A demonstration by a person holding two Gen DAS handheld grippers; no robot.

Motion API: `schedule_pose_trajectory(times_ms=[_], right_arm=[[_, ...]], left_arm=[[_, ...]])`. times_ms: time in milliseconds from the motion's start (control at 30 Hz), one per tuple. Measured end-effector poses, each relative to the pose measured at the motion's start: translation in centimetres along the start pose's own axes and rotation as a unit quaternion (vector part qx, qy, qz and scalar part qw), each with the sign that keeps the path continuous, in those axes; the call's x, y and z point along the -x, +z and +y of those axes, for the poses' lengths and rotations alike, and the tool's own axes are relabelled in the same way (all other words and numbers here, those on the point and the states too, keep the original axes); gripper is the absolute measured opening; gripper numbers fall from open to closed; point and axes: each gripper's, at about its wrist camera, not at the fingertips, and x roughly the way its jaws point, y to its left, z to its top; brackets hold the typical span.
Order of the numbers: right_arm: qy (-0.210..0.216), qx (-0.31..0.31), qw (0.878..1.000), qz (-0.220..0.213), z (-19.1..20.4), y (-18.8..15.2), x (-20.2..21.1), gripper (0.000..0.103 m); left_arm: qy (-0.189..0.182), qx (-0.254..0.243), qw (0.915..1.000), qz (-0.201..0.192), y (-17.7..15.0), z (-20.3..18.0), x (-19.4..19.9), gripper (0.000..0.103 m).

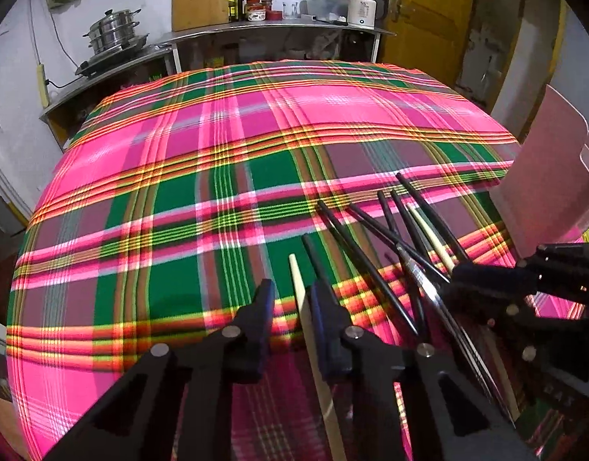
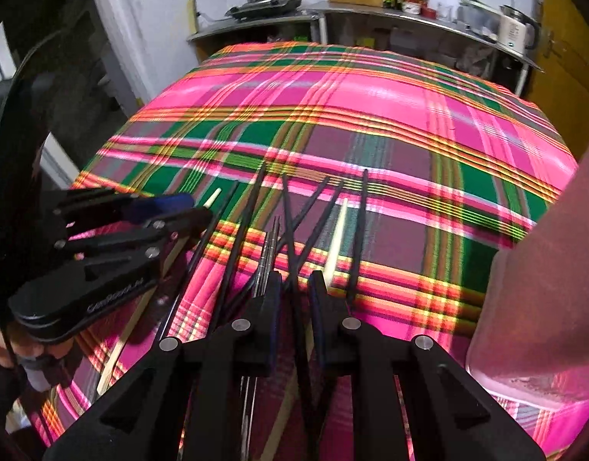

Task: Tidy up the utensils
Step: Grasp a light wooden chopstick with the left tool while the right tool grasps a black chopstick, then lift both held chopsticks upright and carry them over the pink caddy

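Several black chopsticks (image 1: 365, 246) and a pale wooden one (image 1: 432, 236) lie in a loose pile on the plaid tablecloth (image 1: 217, 146). My left gripper (image 1: 292, 299) is open, with a pale wooden chopstick (image 1: 302, 299) lying between its fingers near the right one. My right gripper (image 2: 296, 288) is narrowly open astride the pile's black chopsticks (image 2: 294, 207); a pale chopstick (image 2: 338, 230) and metal ones (image 2: 269, 257) lie there too. The right gripper (image 1: 467, 280) shows at right in the left wrist view. The left gripper (image 2: 187, 207) shows at left in the right wrist view.
A translucent pink plastic container (image 1: 548, 176) stands on the table's right side, also close in the right wrist view (image 2: 540, 269). Behind the table a metal counter (image 1: 279, 29) holds a steamer pot (image 1: 114, 30), cutting board, bottles and a kettle. A yellow door (image 1: 429, 11) is back right.
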Motion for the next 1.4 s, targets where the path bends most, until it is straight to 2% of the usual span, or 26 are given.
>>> schedule_pose_trajectory(times_ms=[100, 133, 200, 300, 500, 967, 1400], right_arm=[[0.003, 0.007, 1.0, 0.013, 0.4, 0.3, -0.6, 0.015], [0.002, 0.007, 1.0, 0.012, 0.4, 0.3, -0.6, 0.01], [0.009, -0.002, 1.0, 0.006, 0.3, 0.2, -0.3, 0.006], [0.014, -0.012, 1.0, -0.008, 0.1, 0.1, 0.5, 0.006], [0.028, -0.025, 0.999, -0.032, -0.1, 0.1, 2.4, 0.006], [0.033, -0.04, 0.993, -0.106, 0.1, -0.7, 9.4, 0.006], [0.021, -0.053, 0.983, -0.175, -0.3, -2.5, 16.4, 0.006]], left_arm=[[-0.003, -0.001, 1.0, 0.002, 0.3, 0.2, -0.2, 0.011], [-0.005, 0.002, 1.0, 0.003, 0.3, 0.3, -0.2, 0.008], [-0.018, 0.014, 0.9997, 0.005, 0.5, 0.7, -0.3, 0.007], [-0.037, 0.035, 0.9987, 0.005, 0.3, 1.5, 0.0, 0.006], [-0.049, 0.047, 0.9976, -0.009, 0.1, 1.7, 1.7, 0.006], [-0.067, 0.026, 0.9936, -0.088, 1.2, 0.4, 11.6, 0.006], [-0.085, 0.002, 0.9865, -0.14, 0.8, -2.2, 19.4, 0.006]])
